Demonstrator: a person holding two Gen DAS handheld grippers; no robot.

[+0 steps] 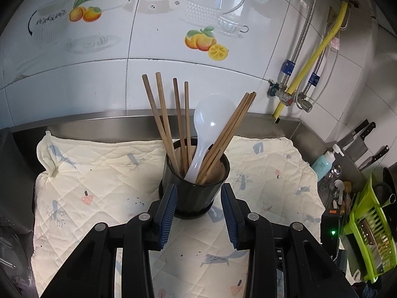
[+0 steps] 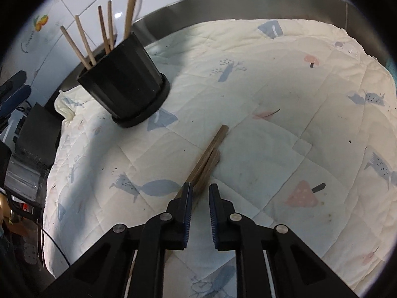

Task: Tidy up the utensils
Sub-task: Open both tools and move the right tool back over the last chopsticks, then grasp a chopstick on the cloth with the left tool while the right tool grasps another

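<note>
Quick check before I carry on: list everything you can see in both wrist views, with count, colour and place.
Utensil holder: one, black, upright on the cloth between the left claw's fingers.
Chopsticks in holder: about seven, brown wood, leaning in the holder.
Rice spoon: one, white, standing in the holder.
Loose chopsticks: a small bunch, exact count unclear, brown, on or just above the cloth ahead of the right claw.
Quilted cloth: one, cream with blue and pink prints, covering the steel counter.
Soap bottle: one, teal, right of the cloth.
Knives: about three, black-handled, against the right wall.
Dish rack: one, green, far right.
Left claw: open, straddling the holder.
Right claw: slightly apart around the loose chopsticks; grip unclear.
</note>
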